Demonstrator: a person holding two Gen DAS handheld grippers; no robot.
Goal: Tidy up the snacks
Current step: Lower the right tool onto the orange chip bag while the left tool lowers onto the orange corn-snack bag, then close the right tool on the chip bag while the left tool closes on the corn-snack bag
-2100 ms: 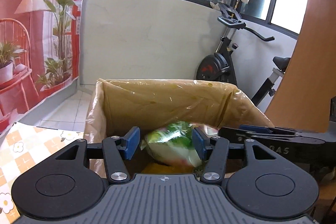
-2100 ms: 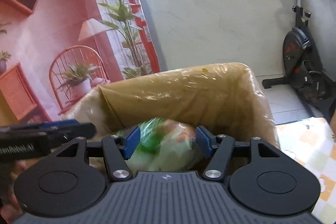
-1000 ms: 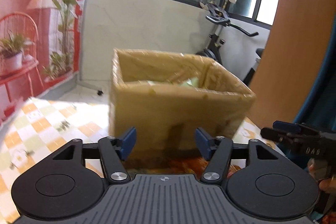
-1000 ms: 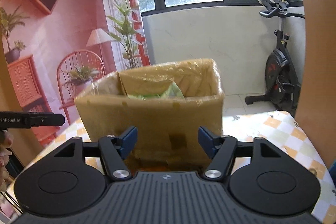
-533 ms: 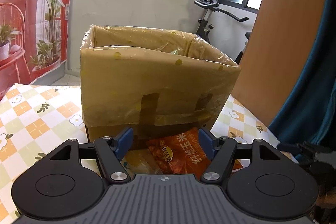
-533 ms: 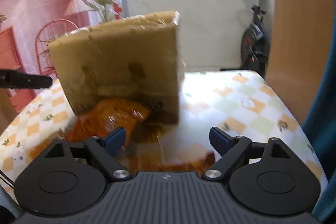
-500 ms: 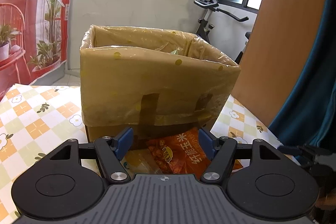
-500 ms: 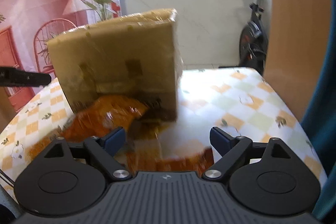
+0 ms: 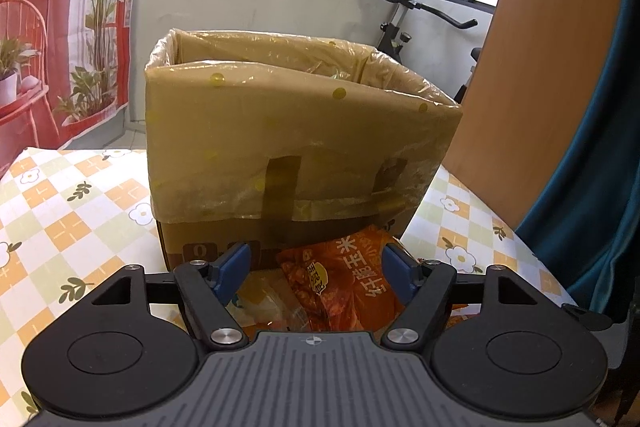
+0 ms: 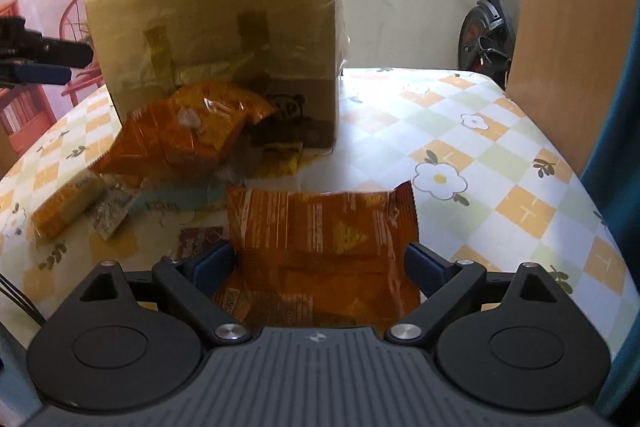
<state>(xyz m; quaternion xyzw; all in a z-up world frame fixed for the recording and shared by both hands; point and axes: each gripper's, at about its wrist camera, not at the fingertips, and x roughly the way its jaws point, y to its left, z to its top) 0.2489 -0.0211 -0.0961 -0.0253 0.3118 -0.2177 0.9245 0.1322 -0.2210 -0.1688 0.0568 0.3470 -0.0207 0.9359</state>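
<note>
The left gripper (image 9: 314,269) sits at lower centre of its view, fingers spread wide and gripping nothing; an orange snack bag with white characters (image 9: 344,283) lies between them, against the foot of the plastic-lined brown cardboard box (image 9: 296,143). The right gripper (image 10: 316,265) has its fingers wide apart on either side of a flat orange foil snack packet (image 10: 324,247) on the checked floral tablecloth (image 10: 480,155), contact not discernible. More orange packets (image 10: 188,135) lie at centre left beside the box.
</note>
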